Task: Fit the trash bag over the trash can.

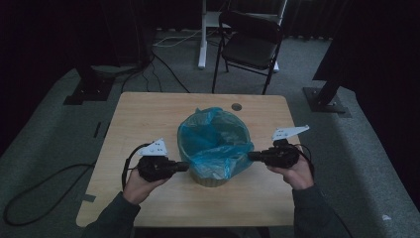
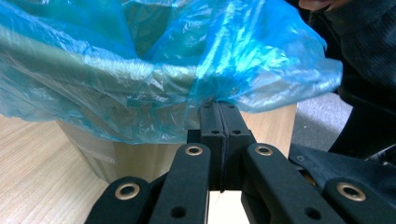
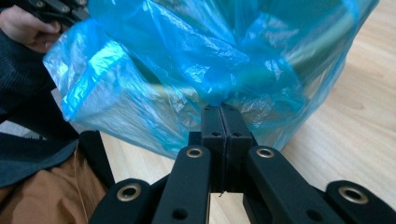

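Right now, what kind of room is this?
Probably a workroom or lab, not a home. A small wooden table stands on grey carpet with cables across it, and a black folding chair waits behind. Dark curtains seem to hang around.

Beyond the light wooden table (image 1: pixel 148 119), a black folding chair (image 1: pixel 250 44) stands on grey carpet (image 1: pixel 376 163) beside a white post (image 1: pixel 202 34), with dark cables (image 1: pixel 163 69), seemingly loose, trailing nearby.

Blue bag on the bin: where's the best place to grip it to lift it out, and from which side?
Grip the blue bag by its loose overhang folded outside the bin, level from opposite sides. The left gripper and right gripper are already pinched on that bunched film there; probably nothing firmer to grip.
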The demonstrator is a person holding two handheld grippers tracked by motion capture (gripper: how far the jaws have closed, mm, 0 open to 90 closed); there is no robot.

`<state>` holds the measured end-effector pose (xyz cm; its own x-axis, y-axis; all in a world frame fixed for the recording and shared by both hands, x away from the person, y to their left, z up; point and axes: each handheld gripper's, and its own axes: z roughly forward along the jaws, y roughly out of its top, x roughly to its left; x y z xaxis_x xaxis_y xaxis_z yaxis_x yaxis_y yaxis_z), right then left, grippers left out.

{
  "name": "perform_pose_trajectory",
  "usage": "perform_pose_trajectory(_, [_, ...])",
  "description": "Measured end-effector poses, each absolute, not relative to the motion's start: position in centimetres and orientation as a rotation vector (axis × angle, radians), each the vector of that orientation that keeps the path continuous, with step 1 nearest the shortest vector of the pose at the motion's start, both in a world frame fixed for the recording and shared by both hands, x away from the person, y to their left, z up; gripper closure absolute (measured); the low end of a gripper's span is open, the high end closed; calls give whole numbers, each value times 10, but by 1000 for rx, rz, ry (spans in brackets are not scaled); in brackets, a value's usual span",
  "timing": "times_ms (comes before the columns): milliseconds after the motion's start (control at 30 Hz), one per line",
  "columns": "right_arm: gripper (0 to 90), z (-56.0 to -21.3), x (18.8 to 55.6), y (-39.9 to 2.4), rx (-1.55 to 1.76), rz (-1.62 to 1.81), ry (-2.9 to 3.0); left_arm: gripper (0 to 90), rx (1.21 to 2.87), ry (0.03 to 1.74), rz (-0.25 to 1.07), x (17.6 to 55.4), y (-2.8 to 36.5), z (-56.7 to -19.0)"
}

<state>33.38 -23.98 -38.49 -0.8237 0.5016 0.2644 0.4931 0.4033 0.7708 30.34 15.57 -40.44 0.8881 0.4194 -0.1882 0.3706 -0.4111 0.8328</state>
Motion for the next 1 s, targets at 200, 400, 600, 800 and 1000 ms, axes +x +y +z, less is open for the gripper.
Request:
perform_pose_trajectory(200, [898, -393, 335, -231, 922, 1378, 2679, 898, 2064, 580, 54, 306, 154, -410])
perform_pose_trajectory(400, [899, -397, 337, -224, 910, 1341, 2712, 898, 2093, 603, 53, 309, 153, -418])
perform_pose_trajectory(600, [898, -402, 340, -226, 939, 1306, 2724, 898, 2120, 639, 57, 313, 154, -426])
perform_pose_trajectory(800, [898, -407, 341, -230, 983, 1214, 2719, 898, 2100, 678, 34, 319, 159, -431])
perform_pose_trajectory(1000, [898, -409, 343, -237, 1028, 1197, 2698, 893, 2077, 756, 25, 324, 170, -437])
